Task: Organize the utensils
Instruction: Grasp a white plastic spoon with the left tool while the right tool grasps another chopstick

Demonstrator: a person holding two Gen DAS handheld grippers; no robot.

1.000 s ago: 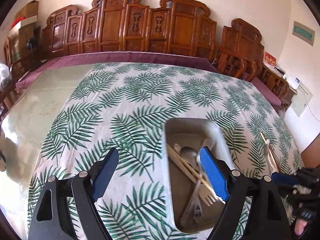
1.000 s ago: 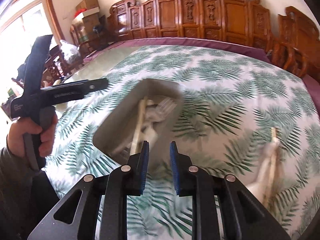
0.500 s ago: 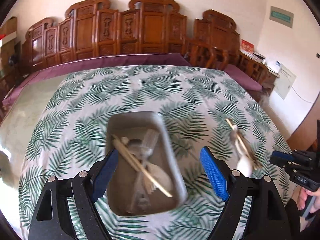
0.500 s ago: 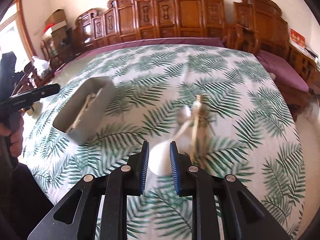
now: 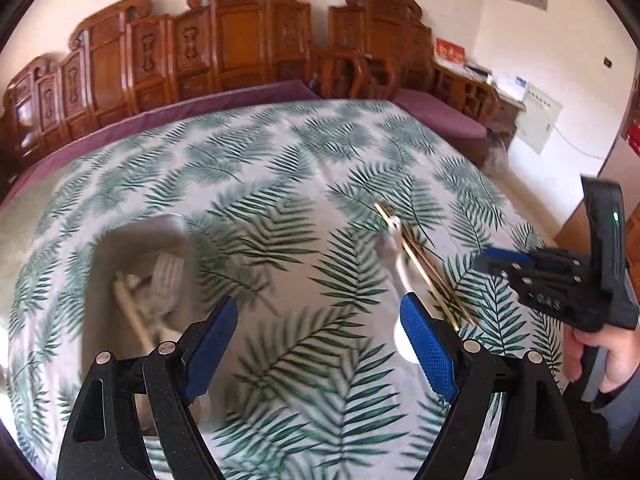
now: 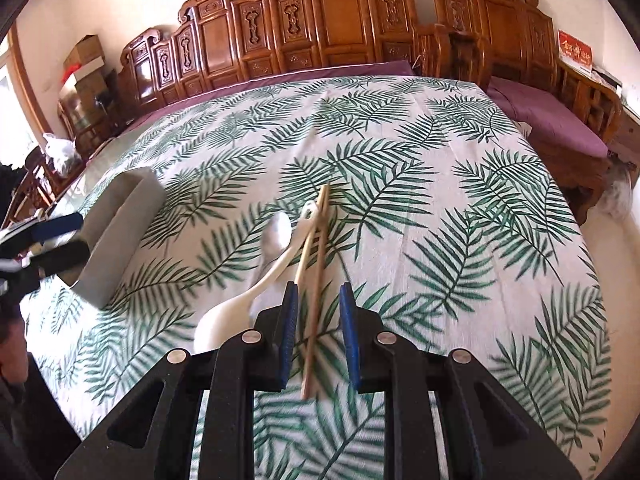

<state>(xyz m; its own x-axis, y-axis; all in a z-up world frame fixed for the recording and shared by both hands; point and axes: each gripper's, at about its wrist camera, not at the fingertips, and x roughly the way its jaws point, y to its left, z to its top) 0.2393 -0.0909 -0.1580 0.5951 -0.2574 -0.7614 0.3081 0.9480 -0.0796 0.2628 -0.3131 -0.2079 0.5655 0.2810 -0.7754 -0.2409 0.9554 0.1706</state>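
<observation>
A grey metal tray (image 5: 132, 280) holding several utensils sits on the leaf-print tablecloth at the left; its outer wall shows in the right wrist view (image 6: 116, 232). A pair of wooden chopsticks (image 6: 316, 264), a white ceramic spoon (image 6: 240, 304) and a metal spoon (image 6: 276, 236) lie together on the cloth; they also show in the left wrist view (image 5: 424, 268). My right gripper (image 6: 318, 304) is open a little, its jaws on either side of the chopsticks' near end, above the cloth. My left gripper (image 5: 316, 328) is wide open and empty, between the tray and the loose utensils.
The table (image 6: 440, 152) is covered with a leaf-print cloth over a purple one. Carved wooden chairs (image 6: 340, 24) line its far side. The table's right edge (image 6: 592, 264) drops to the floor. Boxes and clutter (image 6: 80, 76) stand at the far left.
Both grippers have swung right, away from the tray. My right gripper has opened a little and come over the chopsticks. My left gripper stays wide open.
</observation>
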